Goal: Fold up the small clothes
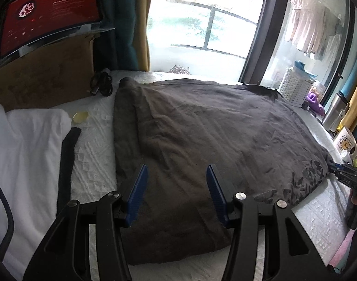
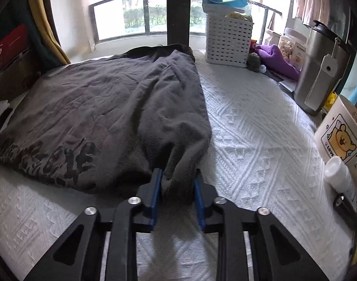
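On the white quilted bedcover [image 2: 260,126], embossed with diamond ridges, I am looking at a dark grey T-shirt [image 1: 201,128] — soft, creased cotton with a black print near one edge. It is lying flat, its long axis running away toward the window [image 1: 201,23]. My right gripper [image 2: 177,185] is pinching a bunched fold of its near edge between the blue ribbed pads. My left gripper [image 1: 177,189] is hovering over the cloth, jaws spread and holding nothing.

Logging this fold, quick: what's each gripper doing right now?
Left gripper: open, holding nothing, over the shirt.
Right gripper: shut on the shirt's edge.
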The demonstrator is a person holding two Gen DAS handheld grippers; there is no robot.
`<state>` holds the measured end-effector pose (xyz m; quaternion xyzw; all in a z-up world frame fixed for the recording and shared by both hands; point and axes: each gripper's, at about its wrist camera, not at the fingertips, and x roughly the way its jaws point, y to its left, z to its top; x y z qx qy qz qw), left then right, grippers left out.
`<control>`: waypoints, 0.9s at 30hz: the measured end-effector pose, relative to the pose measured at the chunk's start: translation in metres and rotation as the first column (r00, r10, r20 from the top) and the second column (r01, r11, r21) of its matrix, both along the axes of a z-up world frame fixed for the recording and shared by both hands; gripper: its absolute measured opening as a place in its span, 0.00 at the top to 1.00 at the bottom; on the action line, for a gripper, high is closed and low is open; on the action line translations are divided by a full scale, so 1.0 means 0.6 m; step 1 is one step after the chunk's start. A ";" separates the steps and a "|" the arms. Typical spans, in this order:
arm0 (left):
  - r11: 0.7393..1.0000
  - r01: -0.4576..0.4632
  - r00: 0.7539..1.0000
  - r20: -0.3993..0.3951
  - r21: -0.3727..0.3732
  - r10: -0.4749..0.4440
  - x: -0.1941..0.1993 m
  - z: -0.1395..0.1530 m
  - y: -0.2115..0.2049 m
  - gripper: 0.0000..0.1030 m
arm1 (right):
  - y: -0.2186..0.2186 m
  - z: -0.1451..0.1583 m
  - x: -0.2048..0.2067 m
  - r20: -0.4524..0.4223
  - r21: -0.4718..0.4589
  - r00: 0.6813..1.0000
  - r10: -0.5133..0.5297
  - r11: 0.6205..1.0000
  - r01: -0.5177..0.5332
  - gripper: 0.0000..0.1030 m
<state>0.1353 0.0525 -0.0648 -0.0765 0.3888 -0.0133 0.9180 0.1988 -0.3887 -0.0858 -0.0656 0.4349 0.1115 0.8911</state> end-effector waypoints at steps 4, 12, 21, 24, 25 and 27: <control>1.000 -0.015 1.000 -0.013 0.005 0.015 -0.004 -0.006 0.006 0.49 | -0.012 0.000 0.005 -0.002 -0.004 1.000 -0.012 1.000 0.012 0.80; 1.000 -0.012 1.000 -0.006 0.012 0.012 -0.005 0.002 0.003 0.49 | -0.025 0.001 0.007 -0.030 0.082 0.999 -0.042 0.996 0.044 0.73; 1.000 0.000 1.000 -0.005 0.015 0.000 0.008 0.008 -0.006 0.49 | -0.042 0.010 0.022 -0.031 0.214 0.997 -0.075 0.974 0.080 0.20; 1.000 -0.002 1.000 -0.013 0.021 0.002 0.014 0.007 -0.007 0.49 | -0.028 0.004 0.041 -0.053 0.226 0.998 -0.045 0.972 0.056 0.20; 1.000 -0.004 1.000 -0.014 0.022 0.004 0.015 0.007 -0.007 0.49 | -0.024 0.002 0.047 -0.057 0.230 0.998 -0.036 0.972 0.048 0.20; 1.000 -0.010 1.000 -0.018 0.024 0.010 0.018 0.008 -0.004 0.49 | -0.013 0.001 0.063 -0.052 0.228 0.998 -0.019 0.973 0.031 0.20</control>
